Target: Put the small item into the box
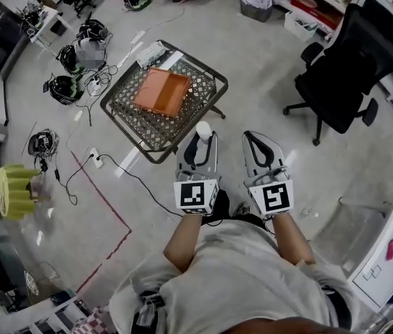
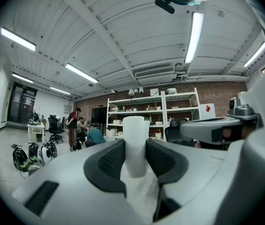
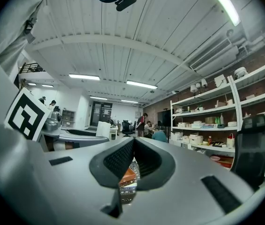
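Note:
A shallow orange box lies open on a low wire-mesh table. Just short of the table's near corner, my left gripper is shut on a small white cylinder. In the left gripper view that cylinder stands upright between the dark ribbed pads, held at its lower part, and the left gripper points up toward the room. My right gripper hangs beside the left one, shut and empty. In the right gripper view the right gripper has its tips touching, with the box glimpsed below them.
A black office chair stands to the right of the table. Helmets and bags and cables lie on the floor at the left. A yellow object sits at far left, a white cabinet at lower right.

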`<control>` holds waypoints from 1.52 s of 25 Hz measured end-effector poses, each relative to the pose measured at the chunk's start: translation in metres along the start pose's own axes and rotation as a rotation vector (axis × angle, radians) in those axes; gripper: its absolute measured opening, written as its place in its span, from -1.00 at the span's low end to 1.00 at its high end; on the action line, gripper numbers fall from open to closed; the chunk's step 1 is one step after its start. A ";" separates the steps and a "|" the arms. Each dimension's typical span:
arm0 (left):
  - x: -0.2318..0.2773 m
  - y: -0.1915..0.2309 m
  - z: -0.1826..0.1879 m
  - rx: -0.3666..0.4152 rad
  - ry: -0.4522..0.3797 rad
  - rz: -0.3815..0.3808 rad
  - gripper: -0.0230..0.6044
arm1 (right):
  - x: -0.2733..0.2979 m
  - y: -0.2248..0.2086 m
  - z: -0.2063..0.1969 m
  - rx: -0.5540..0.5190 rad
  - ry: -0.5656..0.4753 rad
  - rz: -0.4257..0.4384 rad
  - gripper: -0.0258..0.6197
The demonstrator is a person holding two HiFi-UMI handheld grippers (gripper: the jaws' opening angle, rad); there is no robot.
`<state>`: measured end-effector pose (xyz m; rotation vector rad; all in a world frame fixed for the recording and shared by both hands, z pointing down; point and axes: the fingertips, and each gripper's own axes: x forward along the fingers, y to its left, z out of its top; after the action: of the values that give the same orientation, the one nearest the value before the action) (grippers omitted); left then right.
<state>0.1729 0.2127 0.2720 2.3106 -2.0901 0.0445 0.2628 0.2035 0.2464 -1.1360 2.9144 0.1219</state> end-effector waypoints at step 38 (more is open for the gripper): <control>0.149 0.223 -0.015 -0.119 0.023 0.196 -0.48 | 0.299 0.001 -0.017 -0.041 0.034 0.304 -0.91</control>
<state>-0.0337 0.0425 0.2922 2.0240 -2.2342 -0.0480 0.0420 0.0015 0.2519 -0.6966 3.1072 0.1667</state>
